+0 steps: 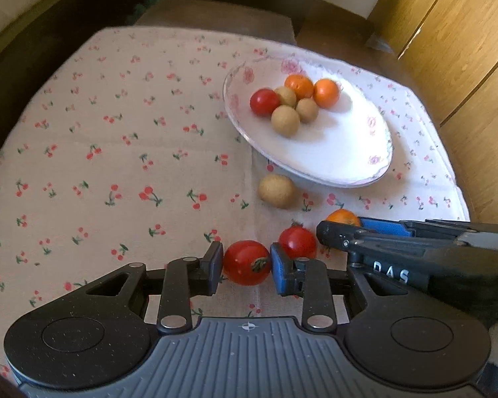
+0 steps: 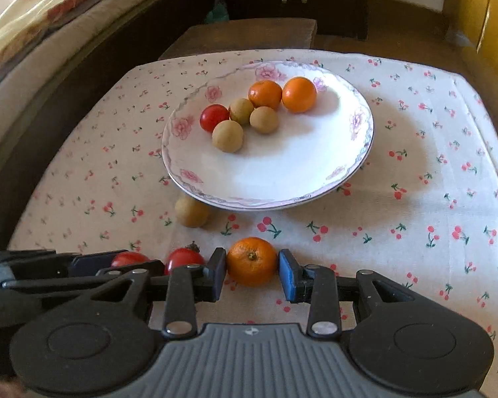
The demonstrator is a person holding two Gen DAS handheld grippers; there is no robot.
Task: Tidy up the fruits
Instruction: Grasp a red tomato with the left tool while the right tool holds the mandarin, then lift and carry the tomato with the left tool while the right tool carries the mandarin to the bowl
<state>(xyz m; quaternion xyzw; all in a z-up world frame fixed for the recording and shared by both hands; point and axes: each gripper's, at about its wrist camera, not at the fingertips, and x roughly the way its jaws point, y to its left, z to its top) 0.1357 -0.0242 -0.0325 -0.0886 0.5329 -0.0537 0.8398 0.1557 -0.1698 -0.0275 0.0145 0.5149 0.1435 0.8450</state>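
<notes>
Left wrist view: my left gripper (image 1: 246, 263) is clamped on a tomato (image 1: 246, 262) near the table's front edge; my right gripper (image 2: 252, 265) pinches an orange (image 2: 251, 260) beside it. Both look destined for the plate (image 2: 215, 179), where sorted fruit sits.

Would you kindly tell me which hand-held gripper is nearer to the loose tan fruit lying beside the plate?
Left, narrowly. The left hand-held gripper sits just below the tan fruit; the right hand-held gripper lies further right.
</notes>
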